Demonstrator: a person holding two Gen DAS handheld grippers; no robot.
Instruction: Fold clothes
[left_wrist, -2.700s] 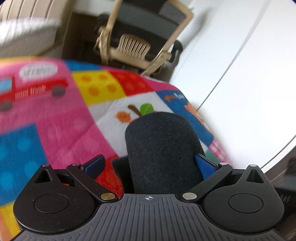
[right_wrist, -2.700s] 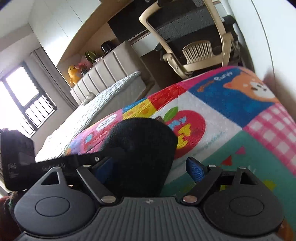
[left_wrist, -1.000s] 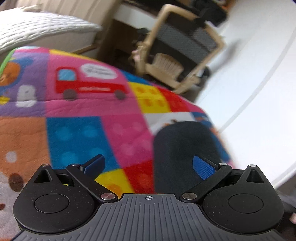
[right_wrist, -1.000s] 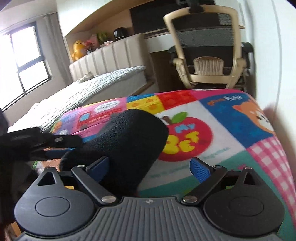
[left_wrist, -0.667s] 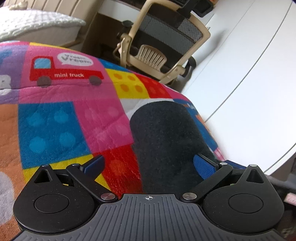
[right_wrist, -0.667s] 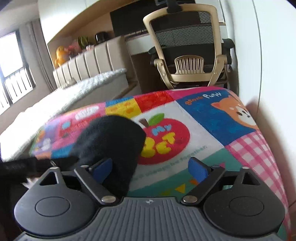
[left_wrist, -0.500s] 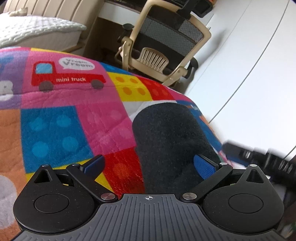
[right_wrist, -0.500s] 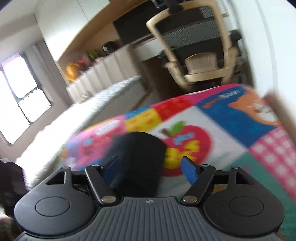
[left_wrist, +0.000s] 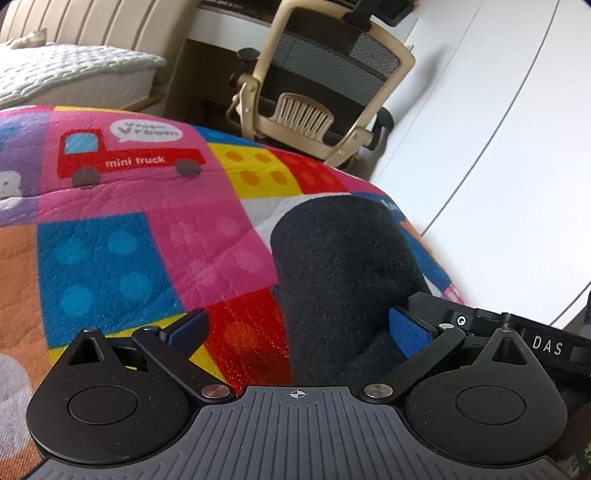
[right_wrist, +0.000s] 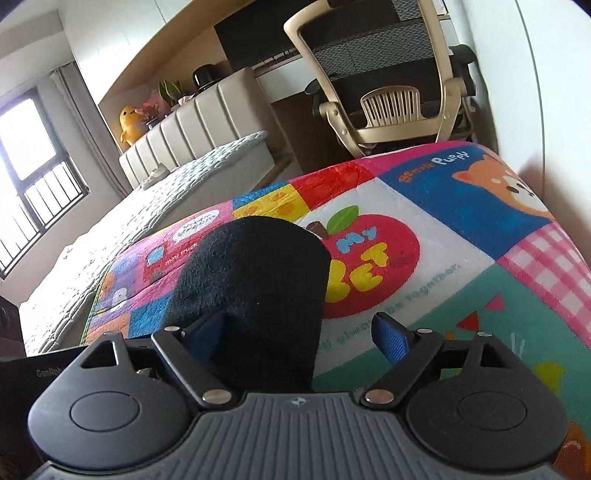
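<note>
One patchwork blanket (left_wrist: 110, 229) bears one black garment (left_wrist: 343, 266) between two wide-open, empty tools (left_wrist: 295, 328) (right_wrist: 299, 332).

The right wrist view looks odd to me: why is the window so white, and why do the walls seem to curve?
In the right wrist view, the window is blown out by daylight, so nothing outside shows. The fisheye lens bows straight edges, like the white wall. In the left wrist view the wall seams curve likewise, while the black garment looks sharp.
</note>
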